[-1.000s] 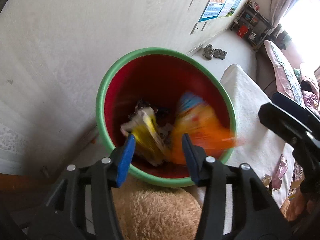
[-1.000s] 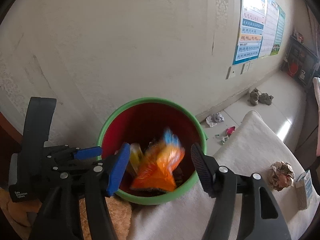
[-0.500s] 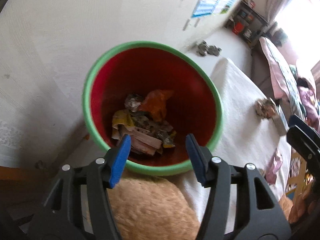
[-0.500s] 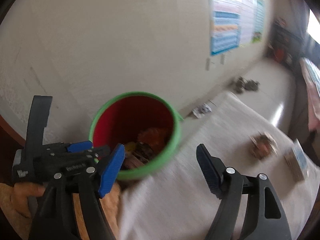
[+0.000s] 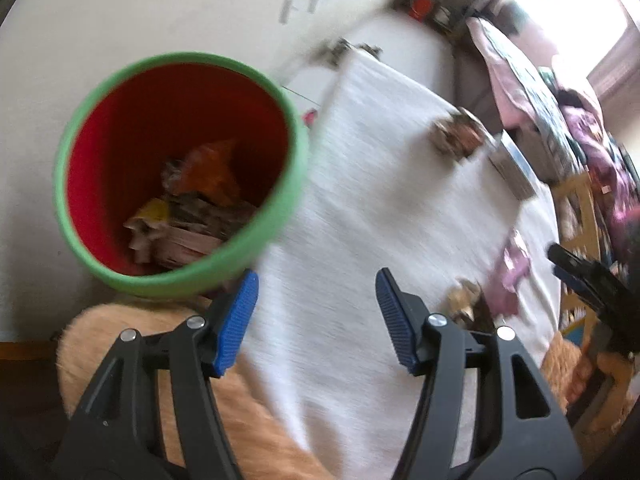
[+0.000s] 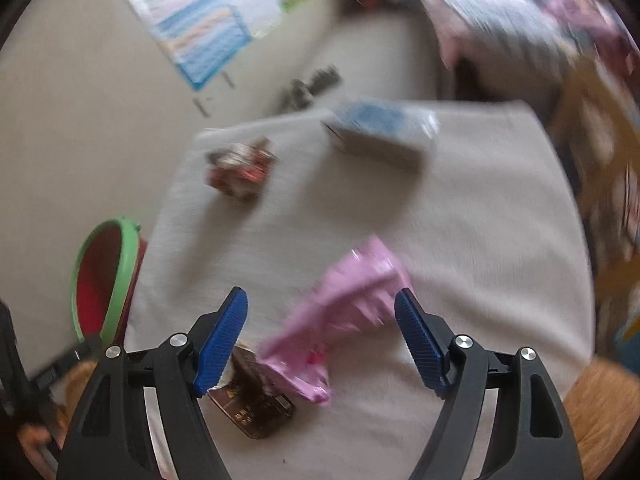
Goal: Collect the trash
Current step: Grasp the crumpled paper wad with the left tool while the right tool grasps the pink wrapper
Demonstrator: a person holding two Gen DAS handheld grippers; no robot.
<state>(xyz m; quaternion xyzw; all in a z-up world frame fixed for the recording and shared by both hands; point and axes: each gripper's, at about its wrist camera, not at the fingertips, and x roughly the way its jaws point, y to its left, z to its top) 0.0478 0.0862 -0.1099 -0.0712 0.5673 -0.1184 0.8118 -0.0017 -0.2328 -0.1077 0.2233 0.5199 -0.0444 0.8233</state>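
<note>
Trash bin beside white cloth; left gripper opening, empty; right gripper wide (pink wrapper beneath).

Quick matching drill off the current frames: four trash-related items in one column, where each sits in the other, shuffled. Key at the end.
Items:
1. orange wrapper
2. pink wrapper
3. crumpled paper ball
4. blue-topped box

Places:
A. on the white cloth, far side, right of the paper ball
B. inside the red bin with the green rim
C. on the cloth, between the open fingers of the right hand-held gripper, untouched
D. on the cloth, near its far left corner

Pairs: 1-B, 2-C, 3-D, 4-A
</note>
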